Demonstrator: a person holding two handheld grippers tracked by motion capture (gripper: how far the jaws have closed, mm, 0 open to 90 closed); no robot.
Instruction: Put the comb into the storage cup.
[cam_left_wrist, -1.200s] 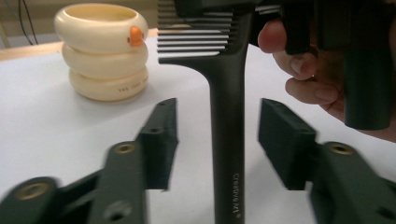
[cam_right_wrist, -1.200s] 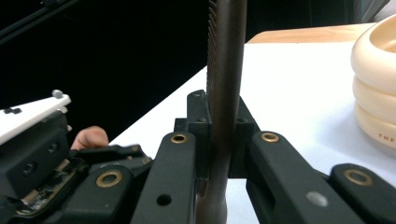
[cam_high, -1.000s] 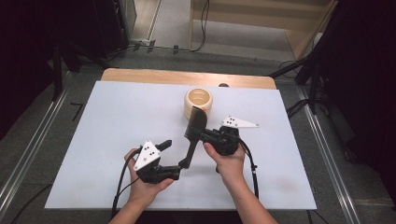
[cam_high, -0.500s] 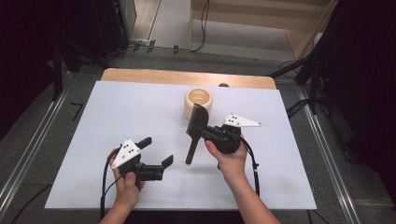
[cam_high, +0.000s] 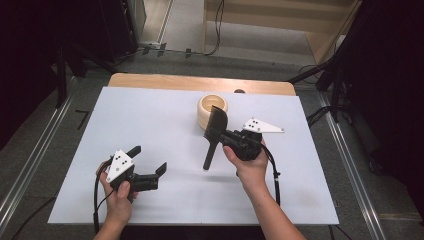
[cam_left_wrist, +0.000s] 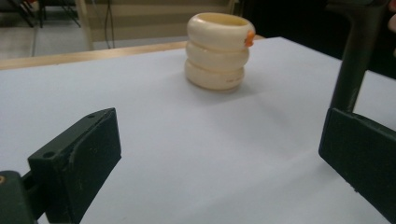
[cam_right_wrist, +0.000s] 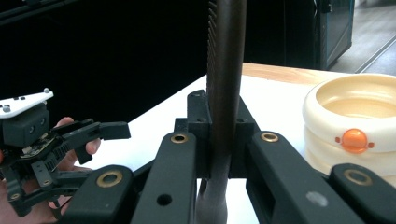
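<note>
Right gripper view cuts off both ends of the comb (cam_right_wrist: 226, 84) clamped in the right hand-held gripper (cam_right_wrist: 219, 140). Cup (cam_high: 212, 111) stands just behind it on the worktop (cam_high: 150, 120). Left hand-held gripper (cam_high: 148, 165) sits apart, jaws spread.

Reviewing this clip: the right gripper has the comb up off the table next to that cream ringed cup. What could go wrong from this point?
1. The right gripper clamps the black comb near mid-length, so it could pivot or slip between the jaws.
2. The comb's toothed end hangs close to the cream cup; a careless swing might knock the cup over.
3. The left gripper is open and empty, so nothing would catch a dropped comb.
</note>
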